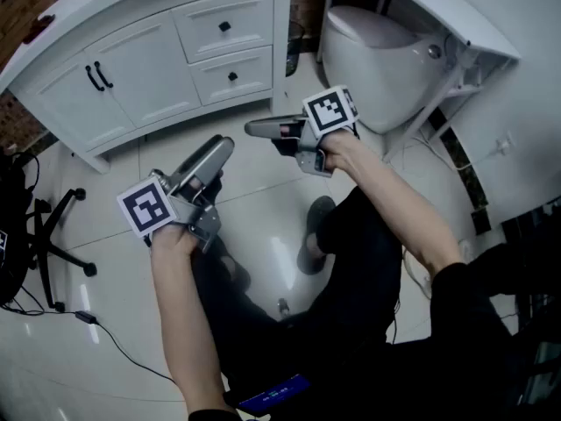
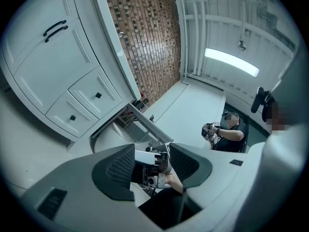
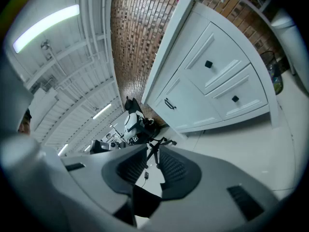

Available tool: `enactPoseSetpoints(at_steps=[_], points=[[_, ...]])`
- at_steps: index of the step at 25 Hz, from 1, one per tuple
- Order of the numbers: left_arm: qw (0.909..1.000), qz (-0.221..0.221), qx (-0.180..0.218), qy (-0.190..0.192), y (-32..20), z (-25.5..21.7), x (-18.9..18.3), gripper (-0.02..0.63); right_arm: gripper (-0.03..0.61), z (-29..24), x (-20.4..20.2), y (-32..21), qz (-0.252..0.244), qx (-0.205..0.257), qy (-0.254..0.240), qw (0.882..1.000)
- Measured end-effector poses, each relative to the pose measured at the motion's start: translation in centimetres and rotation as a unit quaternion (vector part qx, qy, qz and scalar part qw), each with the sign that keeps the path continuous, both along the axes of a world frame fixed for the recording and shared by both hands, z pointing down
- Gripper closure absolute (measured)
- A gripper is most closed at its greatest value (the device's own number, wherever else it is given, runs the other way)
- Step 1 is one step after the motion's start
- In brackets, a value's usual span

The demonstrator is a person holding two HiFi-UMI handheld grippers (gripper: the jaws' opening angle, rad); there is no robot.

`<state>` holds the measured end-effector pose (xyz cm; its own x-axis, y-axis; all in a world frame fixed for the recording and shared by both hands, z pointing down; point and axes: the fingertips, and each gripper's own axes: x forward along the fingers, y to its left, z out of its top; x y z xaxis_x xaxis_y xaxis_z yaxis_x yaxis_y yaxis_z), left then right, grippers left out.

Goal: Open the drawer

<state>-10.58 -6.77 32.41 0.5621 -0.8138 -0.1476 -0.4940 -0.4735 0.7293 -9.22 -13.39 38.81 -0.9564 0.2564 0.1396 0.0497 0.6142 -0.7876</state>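
The upper drawer (image 1: pixel 224 24) and lower drawer (image 1: pixel 232 75) are shut, well ahead of both jaws. The left gripper (image 1: pixel 223 145) has its jaws spread and empty. The right gripper (image 1: pixel 252 129) has its jaws pressed together on nothing.

The cabinet (image 1: pixel 131 68) runs off the top edge; the left edge cuts off the chair (image 1: pixel 60 209).

Open floor ahead, clutter on both sides

Bare tile floor (image 1: pixel 175 134) runs from the left tool (image 1: pixel 223 146) and right tool (image 1: pixel 252 130) up to the white cabinet (image 1: pixel 149 68). The toilet (image 1: pixel 386 60) crowds the right side, and a chair base (image 1: pixel 44 239) and a loose cable (image 1: pixel 123 353) clutter the left.
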Motion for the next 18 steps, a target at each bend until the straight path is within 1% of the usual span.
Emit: enactPoseSetpoints(at_steps=[5,12,18], points=[[1.0,-0.001,0.001,-0.003,-0.2,0.9,-0.4,0.393,0.471,1.7,-0.1,-1.0,0.007,0.004,0.007,1.0],[0.9999,0.006,-0.009,0.001,-3.4,1.0,-1.4,0.393,0.471,2.9,-2.0,-4.5,0.014,-0.008,0.018,1.0],[0.9998,0.014,-0.014,0.001,-5.8,1.6,-2.1,0.393,0.471,4.2,-3.4,-7.4,0.025,-0.007,0.026,0.999]])
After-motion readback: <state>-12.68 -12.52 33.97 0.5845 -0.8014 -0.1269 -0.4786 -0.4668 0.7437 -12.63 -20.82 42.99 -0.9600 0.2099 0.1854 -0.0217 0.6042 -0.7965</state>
